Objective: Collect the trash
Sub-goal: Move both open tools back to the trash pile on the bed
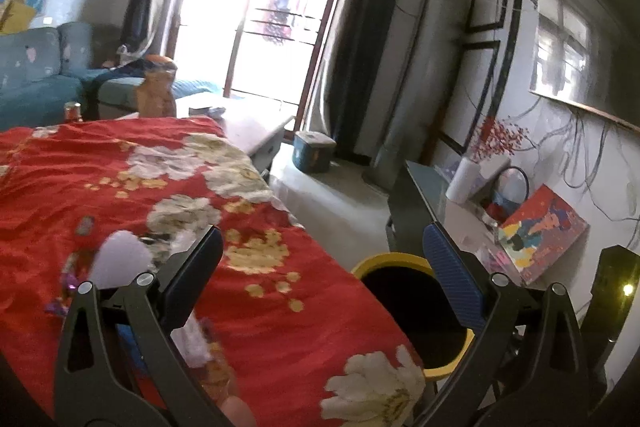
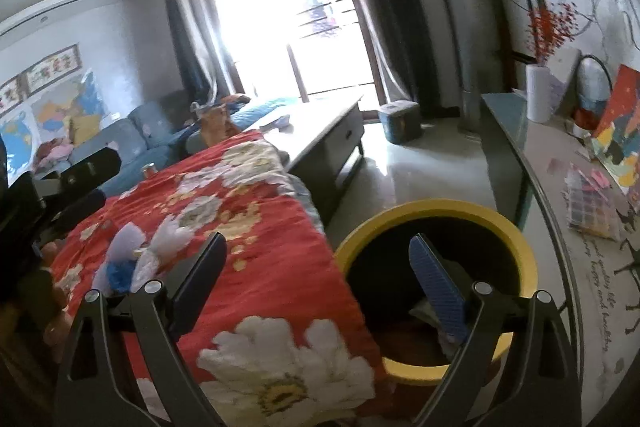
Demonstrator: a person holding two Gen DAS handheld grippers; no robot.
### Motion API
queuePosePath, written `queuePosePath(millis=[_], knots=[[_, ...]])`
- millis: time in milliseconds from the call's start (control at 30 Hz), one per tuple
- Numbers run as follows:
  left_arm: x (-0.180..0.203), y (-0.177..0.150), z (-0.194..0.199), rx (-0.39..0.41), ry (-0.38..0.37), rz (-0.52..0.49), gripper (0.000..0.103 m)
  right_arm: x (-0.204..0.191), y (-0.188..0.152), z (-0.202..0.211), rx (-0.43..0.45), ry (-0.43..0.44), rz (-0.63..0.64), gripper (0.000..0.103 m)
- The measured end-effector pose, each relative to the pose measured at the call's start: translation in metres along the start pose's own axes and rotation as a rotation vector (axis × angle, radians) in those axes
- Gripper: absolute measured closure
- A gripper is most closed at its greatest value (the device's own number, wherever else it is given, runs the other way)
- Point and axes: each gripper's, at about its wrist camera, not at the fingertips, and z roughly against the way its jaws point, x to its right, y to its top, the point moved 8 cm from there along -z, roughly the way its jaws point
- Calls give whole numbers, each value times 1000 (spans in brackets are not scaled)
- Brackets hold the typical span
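Both grippers, left [image 1: 322,251] and right [image 2: 318,259], gape empty above the yellow bin [image 2: 436,291] at lower right, while wrappers [image 2: 132,259] litter the red cloth [image 2: 256,227] lower left, where a grab might snag fabric.

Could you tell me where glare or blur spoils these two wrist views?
Left wrist: the window is blown out white, and the scraps on the red cloth are smeared. Right wrist: same glare at the window; the yellow bin is fairly sharp, the edges bent.
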Motion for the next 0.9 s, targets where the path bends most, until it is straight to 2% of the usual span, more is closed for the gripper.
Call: queuePosePath(millis=[267,900], knots=[[-31,2,19,31,62,15,11,-41,-3,0,-8,69,63,13],[-109,-1,55,35,188,75,11,-127,-20,-17,-77,201,206,13]])
